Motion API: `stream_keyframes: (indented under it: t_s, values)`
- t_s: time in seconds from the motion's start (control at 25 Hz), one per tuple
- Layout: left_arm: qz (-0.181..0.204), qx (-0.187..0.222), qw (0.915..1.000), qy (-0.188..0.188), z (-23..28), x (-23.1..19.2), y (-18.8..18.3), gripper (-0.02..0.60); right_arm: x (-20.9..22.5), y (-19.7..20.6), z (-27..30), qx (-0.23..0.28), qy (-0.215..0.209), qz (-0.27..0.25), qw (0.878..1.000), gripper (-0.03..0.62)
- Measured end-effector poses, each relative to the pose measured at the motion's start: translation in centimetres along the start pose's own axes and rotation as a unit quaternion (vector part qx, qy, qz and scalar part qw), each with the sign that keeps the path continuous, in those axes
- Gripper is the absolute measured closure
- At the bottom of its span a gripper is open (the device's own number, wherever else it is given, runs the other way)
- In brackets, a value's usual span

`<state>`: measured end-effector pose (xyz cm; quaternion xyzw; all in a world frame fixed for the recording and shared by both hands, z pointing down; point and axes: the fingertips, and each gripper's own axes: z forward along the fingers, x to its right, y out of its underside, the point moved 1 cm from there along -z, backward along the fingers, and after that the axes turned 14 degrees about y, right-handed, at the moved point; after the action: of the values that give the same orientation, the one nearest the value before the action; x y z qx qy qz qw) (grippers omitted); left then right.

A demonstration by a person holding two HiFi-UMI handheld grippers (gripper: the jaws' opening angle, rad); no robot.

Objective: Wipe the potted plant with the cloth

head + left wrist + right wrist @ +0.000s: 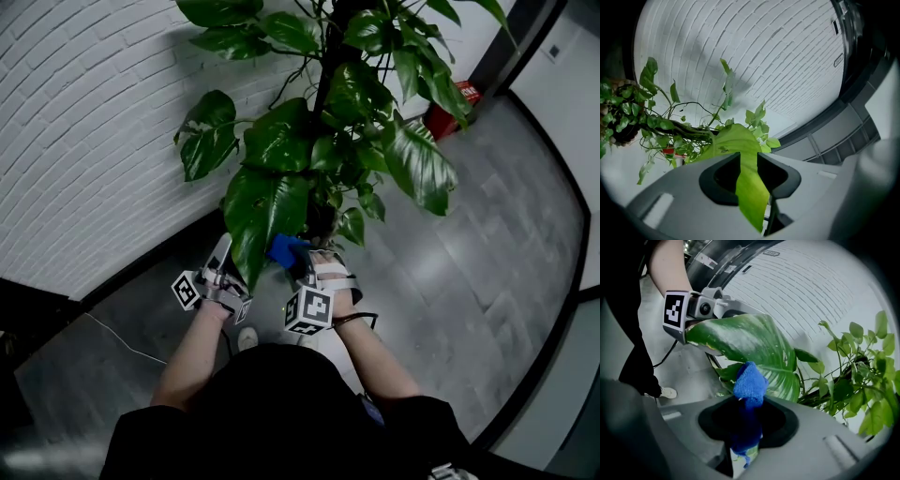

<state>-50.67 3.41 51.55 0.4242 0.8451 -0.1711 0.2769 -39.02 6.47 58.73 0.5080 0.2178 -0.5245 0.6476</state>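
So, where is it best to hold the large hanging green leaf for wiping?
Near its pointed tip, from below: the large green leaf hangs long and flat, so the left hand-held gripper pinching there probably stretches the blade for the blue cloth.

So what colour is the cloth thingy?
Bright blue. The cloth shows best in the right gripper view.

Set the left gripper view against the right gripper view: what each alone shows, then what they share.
Left only: the left gripper from behind, its jaws pressed on the leaf. Right only: the cloth in the right gripper, a person's arm, a shoe. Both: that leaf, the plant, the brick wall.
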Motion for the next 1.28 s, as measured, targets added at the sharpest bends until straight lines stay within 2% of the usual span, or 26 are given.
stream_keyframes:
  t_s: [0.2,0.56,0.8,0.92,1.08,1.28]
  values:
    - [-0.003,0.002,1.0000,0.007,0.1,-0.1,0.2,0.483,-1.2,0.3,-1.1,0.004,-0.013,0.002,1.000,0.488]
    - [-0.003,0.042,0.9987,0.030,0.1,0.4,0.3,0.483,-2.4,2.1,-3.4,0.018,-0.038,-0.007,0.999,0.488]
    - [0.008,0.051,0.9978,0.041,0.4,1.2,0.5,0.483,-2.4,7.6,-4.4,-0.003,-0.057,-0.017,0.998,0.488]
    - [0.016,0.048,0.9978,0.042,0.5,1.4,0.8,0.483,0.6,9.3,-5.1,-0.004,-0.036,0.013,0.999,0.488]
    - [0.026,0.051,0.9972,0.048,0.7,2.0,1.1,0.483,8.1,7.2,-4.7,0.026,0.023,0.069,0.997,0.488]
    - [0.037,0.029,0.9982,0.037,0.9,2.1,2.2,0.483,13.8,3.8,-2.1,0.045,0.058,0.059,0.996,0.488]
